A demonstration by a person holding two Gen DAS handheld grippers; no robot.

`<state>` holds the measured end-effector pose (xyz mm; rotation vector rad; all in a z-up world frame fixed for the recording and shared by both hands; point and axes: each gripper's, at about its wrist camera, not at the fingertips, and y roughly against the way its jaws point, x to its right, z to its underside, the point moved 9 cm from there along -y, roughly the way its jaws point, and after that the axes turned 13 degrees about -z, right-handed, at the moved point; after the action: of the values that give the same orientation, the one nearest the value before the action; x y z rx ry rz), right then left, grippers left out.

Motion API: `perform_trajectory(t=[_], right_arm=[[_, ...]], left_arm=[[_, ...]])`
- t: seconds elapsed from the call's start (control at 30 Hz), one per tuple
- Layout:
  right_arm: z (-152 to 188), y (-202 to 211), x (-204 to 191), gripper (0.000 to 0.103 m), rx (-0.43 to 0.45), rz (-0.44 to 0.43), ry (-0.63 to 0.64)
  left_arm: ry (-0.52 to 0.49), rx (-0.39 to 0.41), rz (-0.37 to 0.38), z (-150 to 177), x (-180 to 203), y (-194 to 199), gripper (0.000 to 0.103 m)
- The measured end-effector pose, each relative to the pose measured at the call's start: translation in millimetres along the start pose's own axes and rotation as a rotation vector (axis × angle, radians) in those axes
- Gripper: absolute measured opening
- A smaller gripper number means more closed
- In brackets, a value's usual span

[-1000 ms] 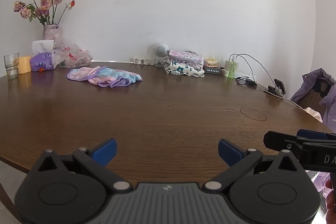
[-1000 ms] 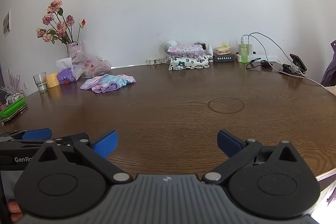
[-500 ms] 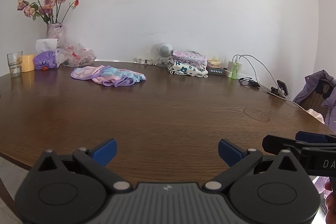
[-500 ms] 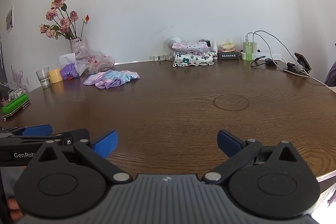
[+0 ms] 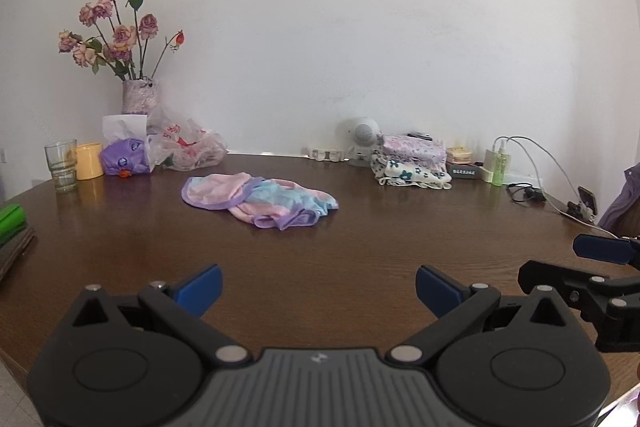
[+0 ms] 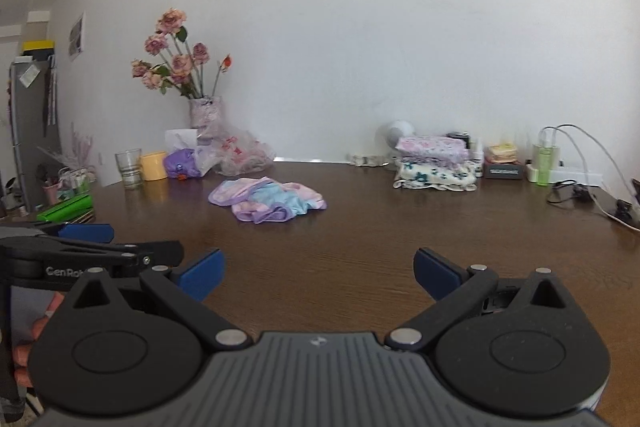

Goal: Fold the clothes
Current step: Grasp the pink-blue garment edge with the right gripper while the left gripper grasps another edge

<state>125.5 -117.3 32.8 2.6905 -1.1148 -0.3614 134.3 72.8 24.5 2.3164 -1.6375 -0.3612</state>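
Observation:
A crumpled pink, blue and purple garment (image 5: 260, 201) (image 6: 268, 201) lies on the brown round table (image 5: 360, 239), towards the back left of centre. A stack of folded floral clothes (image 5: 412, 163) (image 6: 434, 163) rests near the wall, back right. My left gripper (image 5: 318, 285) is open above the table's near edge, well short of the garment, nothing between its blue pads. My right gripper (image 6: 318, 273) is open too, likewise empty. In the left wrist view the right gripper (image 5: 592, 263) shows at the right edge; in the right wrist view the left gripper (image 6: 92, 247) shows at the left edge.
At the back left stand a vase of roses (image 5: 138, 95), a plastic bag (image 5: 188, 147), a purple pack (image 5: 124, 157), a yellow cup (image 5: 90, 161) and a glass (image 5: 62, 165). A small fan (image 5: 362, 137), bottle (image 5: 498, 167), cables and phone (image 5: 586, 201) line the back right.
Both grippers have turned left and moved closer to the table, so the crumpled garment now sits nearer the centre of each view and looks larger. Both stay open.

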Motion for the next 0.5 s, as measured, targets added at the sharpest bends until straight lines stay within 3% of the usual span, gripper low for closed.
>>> perform_trajectory(t=[0.17, 0.23, 0.37, 0.5], right_arm=[[-50, -61, 1, 0.103, -0.065, -0.103, -0.006], [-64, -92, 5, 0.103, -0.116, -0.13, 0.02], [-70, -162, 24, 0.103, -0.223, -0.116, 0.058], [-56, -236, 46, 0.102, -0.339, -0.104, 0.129]], left_arm=[[0.002, -0.01, -0.002, -40, -23, -41, 0.103], [-0.033, -0.017, -0.047, -52, -36, -63, 0.103], [-0.076, -0.019, -0.118, -65, -63, -98, 0.103], [-0.094, -0.041, -0.121, -63, -74, -132, 0.103]])
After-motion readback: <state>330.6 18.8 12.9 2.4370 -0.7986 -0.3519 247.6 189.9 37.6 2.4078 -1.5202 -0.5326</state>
